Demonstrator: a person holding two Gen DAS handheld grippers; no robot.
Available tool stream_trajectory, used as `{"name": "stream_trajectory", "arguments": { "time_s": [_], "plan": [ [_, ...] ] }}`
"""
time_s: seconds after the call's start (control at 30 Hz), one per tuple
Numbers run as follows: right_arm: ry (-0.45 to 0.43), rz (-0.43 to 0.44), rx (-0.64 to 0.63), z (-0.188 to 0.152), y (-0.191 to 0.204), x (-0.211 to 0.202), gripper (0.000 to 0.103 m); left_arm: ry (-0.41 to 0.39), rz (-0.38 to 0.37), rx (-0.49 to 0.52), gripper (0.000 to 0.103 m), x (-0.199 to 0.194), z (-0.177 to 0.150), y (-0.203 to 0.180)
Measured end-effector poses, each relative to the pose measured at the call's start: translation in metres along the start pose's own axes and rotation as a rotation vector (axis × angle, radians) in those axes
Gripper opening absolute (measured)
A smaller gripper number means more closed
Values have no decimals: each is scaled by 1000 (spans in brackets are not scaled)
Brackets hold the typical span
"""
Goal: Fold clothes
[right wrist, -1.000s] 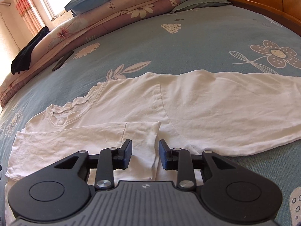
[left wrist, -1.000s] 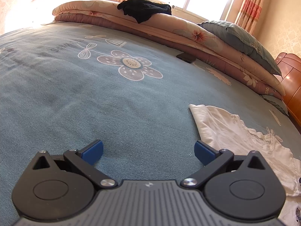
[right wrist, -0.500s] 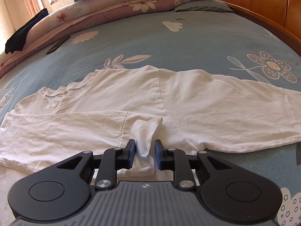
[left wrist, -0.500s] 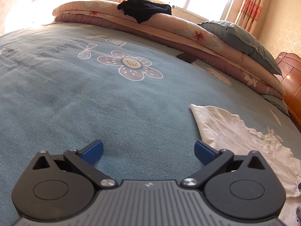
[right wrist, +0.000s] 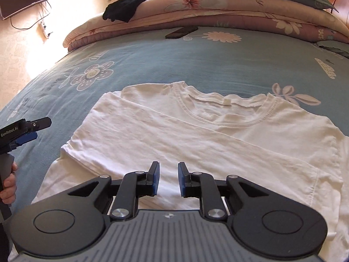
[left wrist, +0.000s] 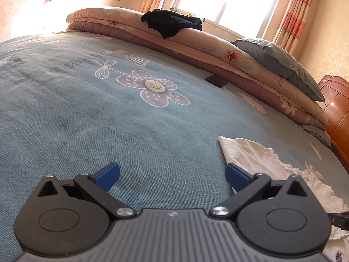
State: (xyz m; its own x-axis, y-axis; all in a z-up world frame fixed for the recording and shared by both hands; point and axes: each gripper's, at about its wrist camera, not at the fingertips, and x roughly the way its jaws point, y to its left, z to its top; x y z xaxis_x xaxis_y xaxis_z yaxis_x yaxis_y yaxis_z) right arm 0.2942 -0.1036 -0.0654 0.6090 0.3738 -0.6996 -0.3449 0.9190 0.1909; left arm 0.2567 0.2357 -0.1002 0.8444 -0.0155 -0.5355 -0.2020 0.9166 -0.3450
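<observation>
Progress so far looks like one fold: the white T-shirt (right wrist: 218, 135) lies flat on the blue flowered bedsheet (right wrist: 174, 61), collar toward the quilts, and one sleeve is already laid in across the chest. I'd guess the other side, then the bottom half, are left to do.

Right gripper (right wrist: 167, 180) hovers over the folded sleeve, jaws closing with only a narrow gap, and as far as I can tell no cloth between the pads. Left gripper (left wrist: 172, 174) sits wide open and empty over bare sheet, just beside the shirt's edge.

Other stuff: a stack of folded floral quilts (right wrist: 218, 11) along the far edge of the bed, a black garment (right wrist: 133, 4) draped on it, and a dark phone (right wrist: 182, 32) lying on the sheet by the quilts. Nothing really blocks the shirt.
</observation>
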Motion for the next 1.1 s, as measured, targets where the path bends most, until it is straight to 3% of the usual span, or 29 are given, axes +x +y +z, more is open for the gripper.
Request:
{"name": "stream_trajectory", "arguments": {
  "time_s": [0.1,0.2,0.4,0.47,0.67,0.77,0.83,0.97,1.03,1.1],
  "plan": [
    [-36,59,-68,30,35,21,20,-6,12,-57,102,-1,3,11],
    [-17,104,-123,51,68,52,20,1,18,-85,102,0,5,18],
    [62,132,-220,38,115,102,19,8,11,-94,102,0,7,21],
    [26,119,-242,35,121,102,21,10,8,-95,102,0,6,20],
    [42,153,-254,31,116,68,20,12,11,-101,102,1,6,21],
    [116,162,-284,24,122,79,20,21,11,-90,102,3,5,20],
    [101,162,-308,30,124,82,20,24,17,-77,102,4,5,19],
    [33,164,-174,59,109,92,19,23,18,-84,102,4,5,20],
    [50,139,-170,65,107,109,17,28,18,-84,102,4,5,20],
    [43,100,-186,68,108,125,5,29,19,-79,102,4,4,19]
  ]
}}
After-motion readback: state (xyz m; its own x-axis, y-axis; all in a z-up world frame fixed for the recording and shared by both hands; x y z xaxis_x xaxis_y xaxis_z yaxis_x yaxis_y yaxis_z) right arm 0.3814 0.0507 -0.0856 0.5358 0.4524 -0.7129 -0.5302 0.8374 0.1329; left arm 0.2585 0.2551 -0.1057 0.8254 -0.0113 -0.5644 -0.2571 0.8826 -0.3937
